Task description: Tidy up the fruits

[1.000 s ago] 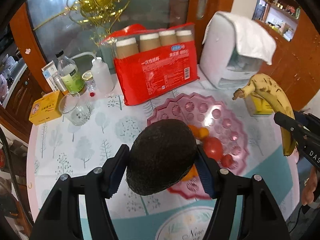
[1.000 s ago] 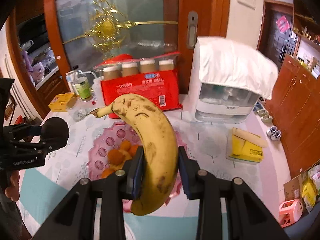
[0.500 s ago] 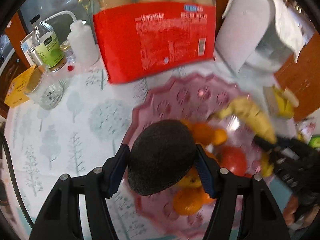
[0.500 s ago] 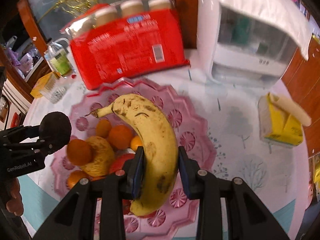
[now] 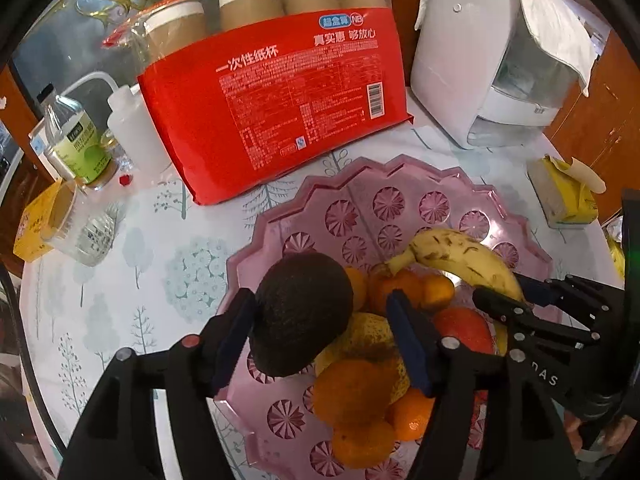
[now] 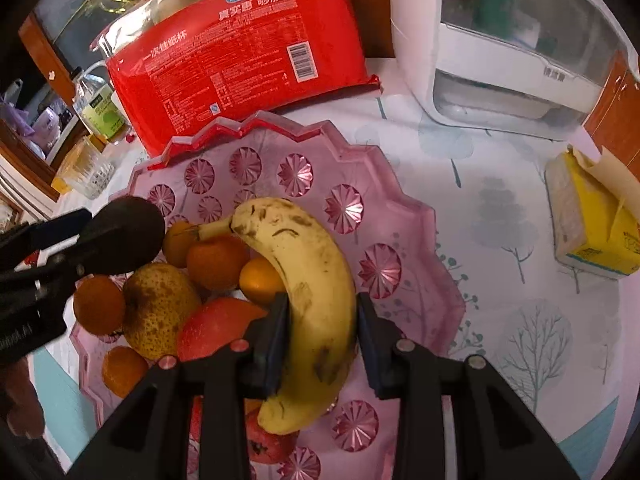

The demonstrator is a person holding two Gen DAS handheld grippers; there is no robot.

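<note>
While your left gripper (image 5: 322, 332) hangs over the pink tray (image 5: 404, 172), its jaws stand parted: the avocado (image 5: 302, 314) touches the left pad, with a gap at the right one. Oranges (image 5: 352, 390) and a pear (image 5: 366, 336) lie beneath.

Right view: your right gripper (image 6: 322, 334) has its jaws closed on the banana (image 6: 308, 284), stem over the piled fruit. Red cup package (image 6: 236, 56) sits behind the tray on the surface (image 6: 500, 248).
</note>
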